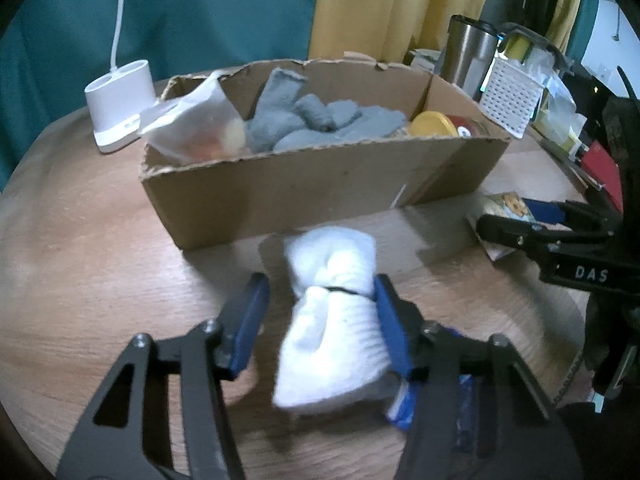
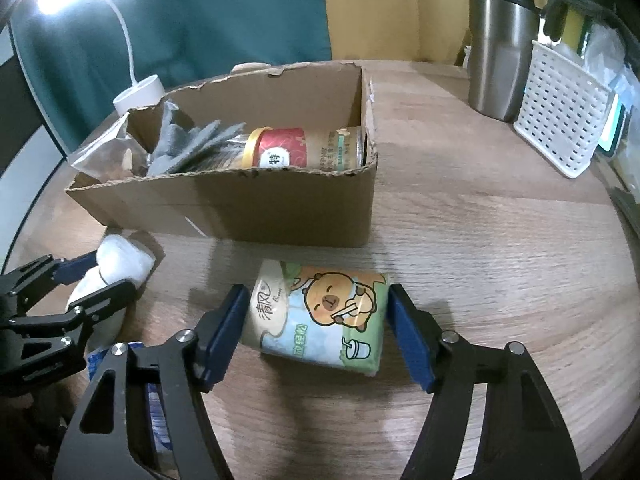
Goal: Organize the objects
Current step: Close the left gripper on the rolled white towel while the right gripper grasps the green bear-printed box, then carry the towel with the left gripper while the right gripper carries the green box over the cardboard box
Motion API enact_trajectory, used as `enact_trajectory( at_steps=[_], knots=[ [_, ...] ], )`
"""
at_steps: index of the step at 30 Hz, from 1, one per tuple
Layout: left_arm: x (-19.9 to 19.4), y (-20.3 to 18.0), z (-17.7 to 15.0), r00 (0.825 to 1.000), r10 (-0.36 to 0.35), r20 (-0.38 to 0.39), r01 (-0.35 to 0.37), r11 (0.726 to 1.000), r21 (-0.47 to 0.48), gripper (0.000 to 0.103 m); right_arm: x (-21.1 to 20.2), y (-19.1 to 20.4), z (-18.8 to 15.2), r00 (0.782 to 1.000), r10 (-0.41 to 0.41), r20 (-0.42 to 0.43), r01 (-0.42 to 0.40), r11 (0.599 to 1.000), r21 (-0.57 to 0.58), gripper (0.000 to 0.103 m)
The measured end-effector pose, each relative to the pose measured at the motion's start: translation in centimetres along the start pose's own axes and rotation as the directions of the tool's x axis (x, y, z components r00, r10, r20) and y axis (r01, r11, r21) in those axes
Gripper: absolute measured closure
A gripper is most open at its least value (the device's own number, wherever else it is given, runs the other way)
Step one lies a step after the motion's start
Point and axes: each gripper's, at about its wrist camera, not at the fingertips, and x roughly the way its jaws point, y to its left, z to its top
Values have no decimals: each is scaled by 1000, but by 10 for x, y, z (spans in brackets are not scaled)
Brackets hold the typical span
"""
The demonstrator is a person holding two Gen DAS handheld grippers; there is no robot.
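Observation:
A cardboard box (image 1: 280, 196) (image 2: 280, 208) stands on the round wooden table, holding grey socks (image 1: 312, 120), a clear plastic bag (image 1: 192, 120) and a jar (image 2: 304, 148) with a yellow lid. My left gripper (image 1: 320, 304) is open around a white rolled sock bundle (image 1: 336, 320) lying in front of the box; its right pad touches the bundle. My right gripper (image 2: 316, 312) is open around a tissue pack (image 2: 320, 316) printed with a cartoon capybara, lying on the table. The white bundle (image 2: 120, 264) also shows in the right wrist view.
A white charger stand (image 1: 120, 108) with a cable sits left of the box. A steel travel mug (image 2: 500, 52) and a white perforated basket (image 2: 560, 120) stand at the right. A blue-and-white packet (image 1: 404, 404) lies under my left gripper.

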Motion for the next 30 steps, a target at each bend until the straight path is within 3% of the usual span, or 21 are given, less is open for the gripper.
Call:
enact_trajectory(
  at_steps=[10,21,30],
  knots=[
    [-20,0,7,998,3,65,-3,1000,8,62,-22,-6,3,999,5,47,-5,1000,2,30],
    [-1,2,-6,1000,7,-18,-7,1000,-6,60,-33,-13,3,998,6,64,-7,1000,8,30],
    [-12,1,-6,1000,-18,19,18,1000,-3,64,-46,-12,7,994,11,105,-11,1000,3,30]
  ],
)
